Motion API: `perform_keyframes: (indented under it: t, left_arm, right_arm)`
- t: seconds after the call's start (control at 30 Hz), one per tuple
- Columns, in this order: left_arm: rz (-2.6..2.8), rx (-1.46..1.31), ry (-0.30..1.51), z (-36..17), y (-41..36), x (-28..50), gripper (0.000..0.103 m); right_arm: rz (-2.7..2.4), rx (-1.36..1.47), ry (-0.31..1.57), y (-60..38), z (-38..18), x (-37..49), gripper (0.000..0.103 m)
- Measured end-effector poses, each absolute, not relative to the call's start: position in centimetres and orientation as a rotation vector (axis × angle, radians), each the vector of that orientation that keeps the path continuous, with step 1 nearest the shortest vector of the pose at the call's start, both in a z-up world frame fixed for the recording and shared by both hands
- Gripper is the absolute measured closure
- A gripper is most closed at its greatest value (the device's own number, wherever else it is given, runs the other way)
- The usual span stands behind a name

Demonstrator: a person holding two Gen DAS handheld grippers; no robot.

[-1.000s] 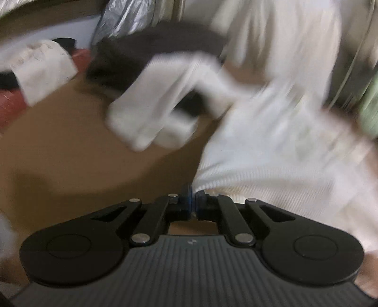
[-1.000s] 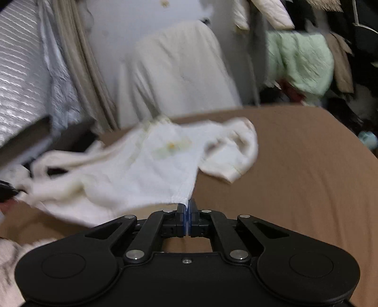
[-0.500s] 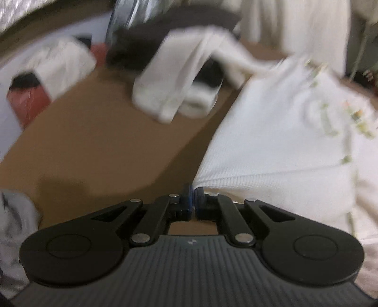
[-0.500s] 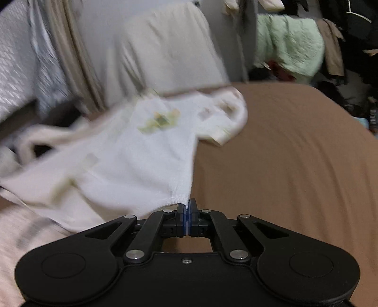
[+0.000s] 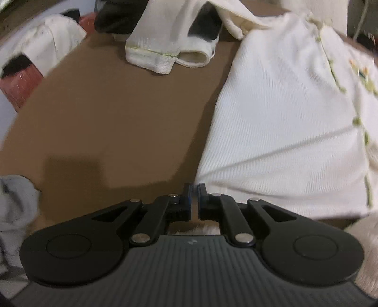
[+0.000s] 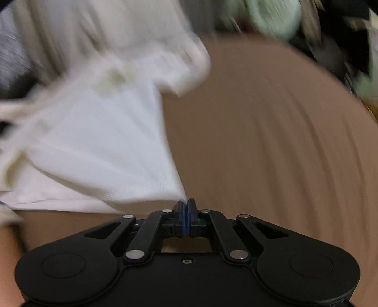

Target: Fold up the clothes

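Home bedroom: bed [image 6: 271,141], hanging clothes [image 6: 274,14].

The left gripper [image 5: 194,189] is black, with two flat round parts like big ears and thin bars leading to its fingers. Shiny silver screws sit on the bars. Its pads [image 5: 187,196] are blue, and its back part is grey with long ridges and a tiny mark. The right gripper [image 6: 186,207] looks the same, but its back is smooth black with one small screw
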State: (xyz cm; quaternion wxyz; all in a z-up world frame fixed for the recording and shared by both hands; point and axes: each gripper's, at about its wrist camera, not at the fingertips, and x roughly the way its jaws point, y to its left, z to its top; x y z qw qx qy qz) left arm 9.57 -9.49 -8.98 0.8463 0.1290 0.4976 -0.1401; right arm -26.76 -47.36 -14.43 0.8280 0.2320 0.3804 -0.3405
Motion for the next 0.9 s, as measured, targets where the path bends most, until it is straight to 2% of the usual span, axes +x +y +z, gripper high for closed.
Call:
perform_keyframes:
  t: [0.03, 0.07, 0.1, 0.17, 0.3, 0.43, 0.5, 0.57, 0.63, 0.8, 0.9]
  left_arm:
    - [-0.290, 0.301, 1.019, -8.3, -9.6, 8.9, 0.093]
    - [-0.294, 0.317, 0.984, -7.3, -9.7, 8.3, 0.086]
    - [-0.297, 0.332, 0.948, -6.2, -9.8, 7.6, 0.081]
    - [-0.356, 0.291, 0.864, -3.8, -9.8, 6.5, 0.064]
    - [-0.609, 0.139, 0.835, -2.3, -11.7, 6.2, 0.057]
    - [-0.727, 0.242, 0.928, -4.9, -17.6, 6.2, 0.057]
    - [-0.795, 0.307, 0.940, -6.1, -20.6, 5.8, 0.055]
    - [-0.838, 0.354, 0.969, -7.1, -23.3, 6.0, 0.036]
    - [-0.867, 0.413, 0.989, -8.1, -25.8, 6.3, 0.028]
    - [-0.853, 0.570, 1.075, -13.2, -30.4, 8.2, 0.025]
    - [-0.801, 0.565, 1.045, -14.3, -30.5, 8.4, 0.021]
  right_arm:
    - [-0.740, 0.489, 0.829, -47.4, -14.6, -27.0, 0.101]
    - [-0.746, 0.476, 0.831, -47.4, -14.1, -27.4, 0.094]
    - [-0.735, 0.447, 0.811, -47.1, -13.1, -27.6, 0.093]
    - [-0.689, 0.385, 0.757, -46.4, -11.0, -27.7, 0.092]
    - [-0.359, 0.413, 0.660, -44.7, -8.1, -24.7, 0.088]
    - [-0.126, 0.434, 0.710, -42.9, -8.7, -17.4, 0.083]
    - [-0.056, 0.426, 0.757, -42.2, -9.3, -13.6, 0.076]
    - [-0.036, 0.415, 0.814, -41.8, -9.9, -10.6, 0.060]
    - [-0.018, 0.418, 0.861, -41.5, -10.6, -8.2, 0.059]
    - [0.041, 0.423, 0.946, -40.1, -12.2, -5.1, 0.059]
    - [0.058, 0.397, 0.984, -39.3, -13.3, -4.2, 0.054]
